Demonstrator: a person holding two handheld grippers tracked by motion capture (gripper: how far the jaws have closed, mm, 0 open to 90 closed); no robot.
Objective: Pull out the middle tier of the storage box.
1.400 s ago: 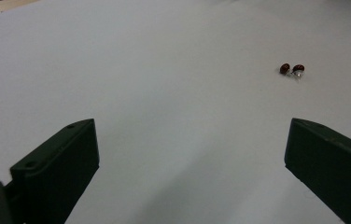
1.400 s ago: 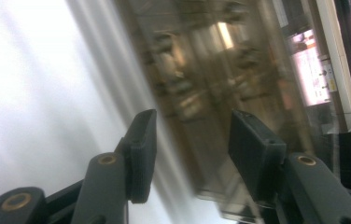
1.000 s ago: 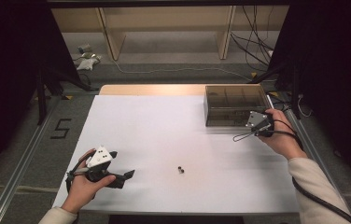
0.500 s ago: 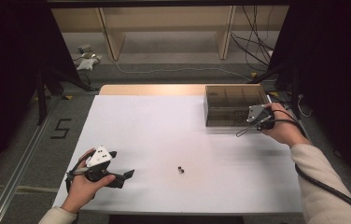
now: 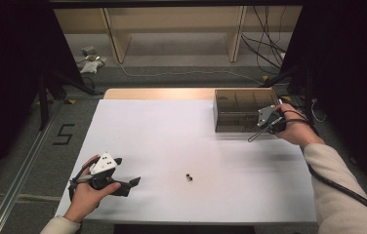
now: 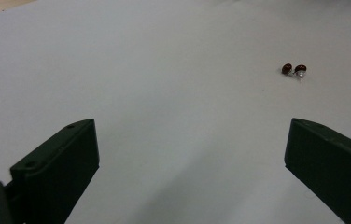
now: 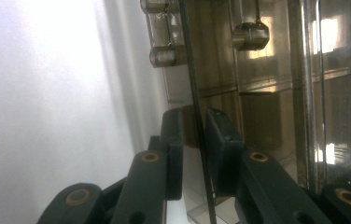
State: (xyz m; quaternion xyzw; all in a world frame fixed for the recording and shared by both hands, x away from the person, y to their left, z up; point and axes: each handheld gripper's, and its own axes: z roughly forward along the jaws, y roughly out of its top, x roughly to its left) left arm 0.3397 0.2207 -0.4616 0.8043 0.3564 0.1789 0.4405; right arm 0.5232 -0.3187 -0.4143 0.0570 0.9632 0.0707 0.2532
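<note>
A: Where is the work right now?

B: At the smoked clear box (image 5: 240, 111), at the far right of the white bench (image 5: 172, 141). The right gripper (image 5: 265, 123) is at the box's right front corner, and its fingers (image 7: 173, 144) have just been closing, with a thin clear panel (image 7: 197, 116) of the box, its lid or front edge as far as I can judge, between them. In the right gripper view the pads stand on either side of that panel, very near; whether they already press on it I cannot tell.

A: And the other hand?

B: The left gripper (image 5: 123, 185) rests well away from the box, at the near left of the bench, fingers (image 6: 61, 163) spread wide with nothing between them. Two small dark red earrings (image 6: 294, 69) lie between it and the box.

A: How to do this step well?

B: I'd say keep the panel centred between the pads, squeeze gently since it is thin and slippery, then swing it about its hinge barrels (image 7: 163, 56) rather than pulling straight, so the box does not slide.
</note>
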